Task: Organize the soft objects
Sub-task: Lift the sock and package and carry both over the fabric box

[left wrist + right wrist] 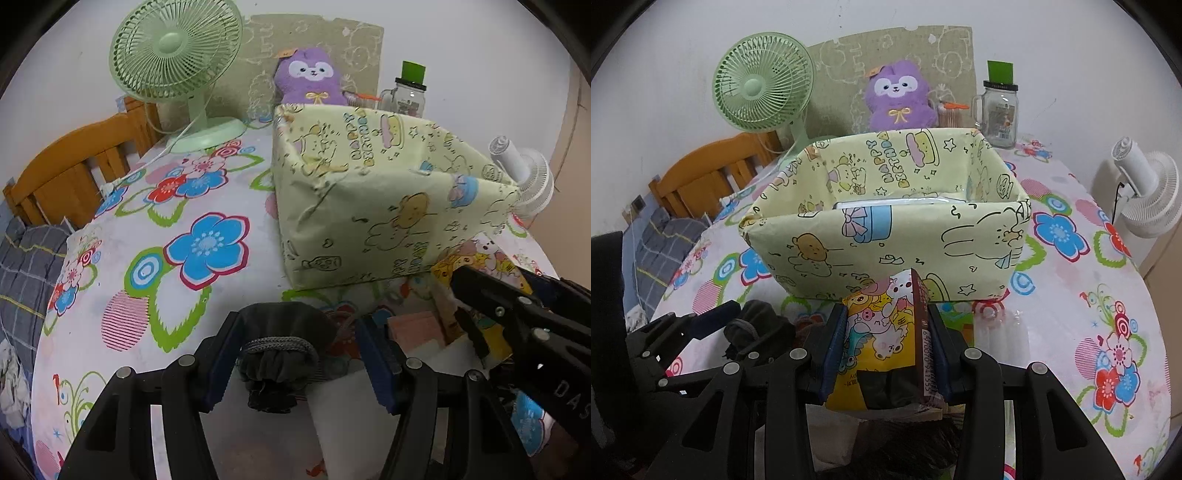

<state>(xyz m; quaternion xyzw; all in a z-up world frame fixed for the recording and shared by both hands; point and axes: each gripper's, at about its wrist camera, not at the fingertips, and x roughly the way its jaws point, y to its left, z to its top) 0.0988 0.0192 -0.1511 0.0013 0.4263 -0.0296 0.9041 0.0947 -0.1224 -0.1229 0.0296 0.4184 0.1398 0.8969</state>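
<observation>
A dark grey drawstring pouch (284,332) lies on the floral tablecloth between the fingers of my left gripper (299,323). The jaws stand apart, with a gap showing between the right pad and the pouch. My right gripper (886,308) is shut on a yellow cartoon-printed packet (879,325) with a brown barcode side, held just in front of the box. The pale yellow-green paper-covered box (886,236) stands open-topped at the table's middle, with a white wrapped item (897,201) inside. The right gripper (458,295) and its packet (480,258) also show at the right of the left wrist view.
Behind the box stand a green desk fan (762,83), a purple plush toy (899,96) and a glass jar (999,114). A white fan (1148,192) is at the right edge, a wooden chair (713,166) at the left. A pink pad (415,326) lies near the grippers.
</observation>
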